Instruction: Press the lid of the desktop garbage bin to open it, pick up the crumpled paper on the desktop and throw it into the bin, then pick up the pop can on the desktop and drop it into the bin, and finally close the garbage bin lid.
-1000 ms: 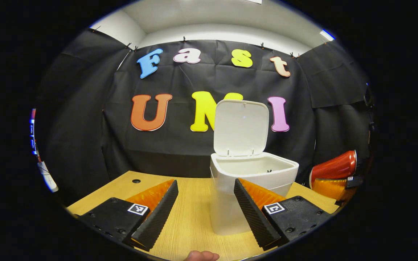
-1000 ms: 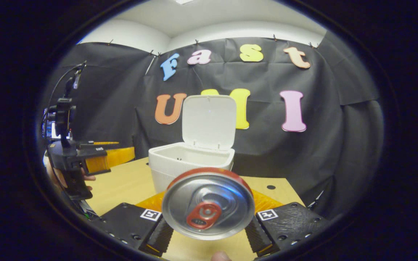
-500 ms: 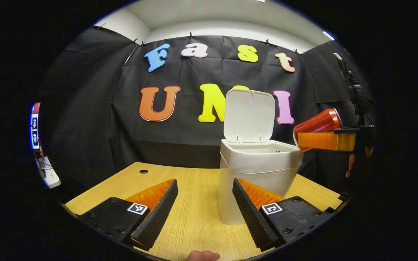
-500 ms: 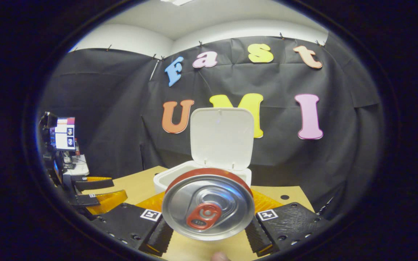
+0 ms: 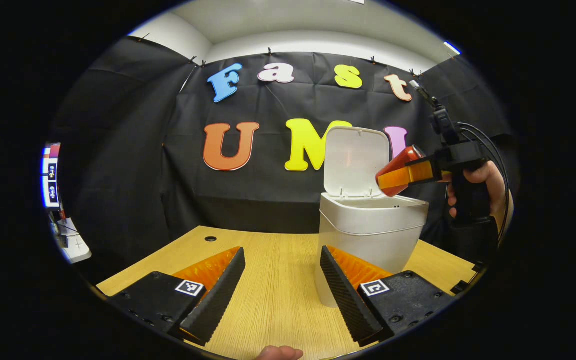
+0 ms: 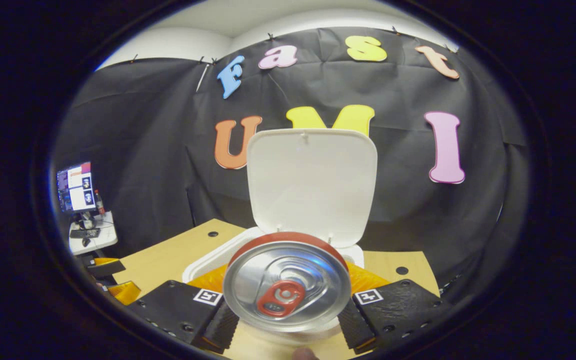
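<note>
The white bin (image 5: 375, 235) stands on the wooden desk with its lid (image 5: 355, 160) swung up. My right gripper (image 6: 285, 320) is shut on the red pop can (image 6: 287, 287), whose silver top faces the camera; the bin's rim (image 6: 208, 260) lies just beyond and below it, the lid (image 6: 312, 182) upright behind. In the left gripper view the can (image 5: 397, 170) hangs tilted above the bin's right rim, carried by the right gripper (image 5: 420, 171) in a hand (image 5: 480, 177). My left gripper (image 5: 280, 290) is open low over the desk, just in front and left of the bin.
The wooden desk (image 5: 268, 280) has a small cable hole (image 5: 211, 239) at its back left and another (image 6: 402, 270) to the right of the bin. A side table with a lit screen (image 6: 75, 185) stands far left beyond the desk.
My right gripper has carried the can up and forward, from beside the bin to over its opening. The left gripper drew slightly left and stayed open.
</note>
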`<move>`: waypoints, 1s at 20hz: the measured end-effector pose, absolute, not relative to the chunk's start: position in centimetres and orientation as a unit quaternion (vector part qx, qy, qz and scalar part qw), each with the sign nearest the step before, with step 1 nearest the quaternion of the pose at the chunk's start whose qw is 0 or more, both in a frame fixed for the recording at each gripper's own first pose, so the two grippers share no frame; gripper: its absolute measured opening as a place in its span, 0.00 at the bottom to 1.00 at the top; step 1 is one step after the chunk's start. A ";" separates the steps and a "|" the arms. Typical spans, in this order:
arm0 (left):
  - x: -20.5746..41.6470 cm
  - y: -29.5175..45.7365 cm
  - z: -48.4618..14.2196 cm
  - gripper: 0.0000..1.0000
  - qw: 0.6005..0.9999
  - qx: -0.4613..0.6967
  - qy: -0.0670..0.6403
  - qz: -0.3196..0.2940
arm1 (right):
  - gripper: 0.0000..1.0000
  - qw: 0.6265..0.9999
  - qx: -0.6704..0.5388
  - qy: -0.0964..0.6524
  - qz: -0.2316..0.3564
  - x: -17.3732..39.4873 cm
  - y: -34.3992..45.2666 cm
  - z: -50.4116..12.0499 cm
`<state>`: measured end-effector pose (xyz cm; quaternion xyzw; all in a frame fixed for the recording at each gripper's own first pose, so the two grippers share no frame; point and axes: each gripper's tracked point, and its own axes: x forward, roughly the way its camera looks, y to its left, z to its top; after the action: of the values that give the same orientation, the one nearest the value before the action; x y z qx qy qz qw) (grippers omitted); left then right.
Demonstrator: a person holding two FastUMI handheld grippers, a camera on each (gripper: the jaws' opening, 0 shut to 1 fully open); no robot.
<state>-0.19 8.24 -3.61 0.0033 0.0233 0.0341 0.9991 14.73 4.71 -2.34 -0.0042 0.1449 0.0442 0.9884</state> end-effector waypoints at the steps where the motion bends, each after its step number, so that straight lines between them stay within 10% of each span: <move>1: -0.2 8.3 -3.7 0.98 0.999 0.004 0.023 0.034 | 0.80 0.987 -0.006 0.153 0.040 15.2 4.6 -2.6; 12: -0.2 9.0 -4.1 0.98 0.999 0.007 0.028 0.034 | 0.87 0.989 -0.019 0.145 0.002 17.5 4.0 -1.4; 20: 0.1 9.0 -4.2 0.98 0.999 0.007 0.026 0.032 | 0.92 0.998 -0.029 -0.049 -0.014 15.7 4.9 9.2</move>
<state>0.06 9.05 -4.22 0.0067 0.0263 0.0316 0.9991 15.72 4.87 9.24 -0.0287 -0.0485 -0.0137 0.9983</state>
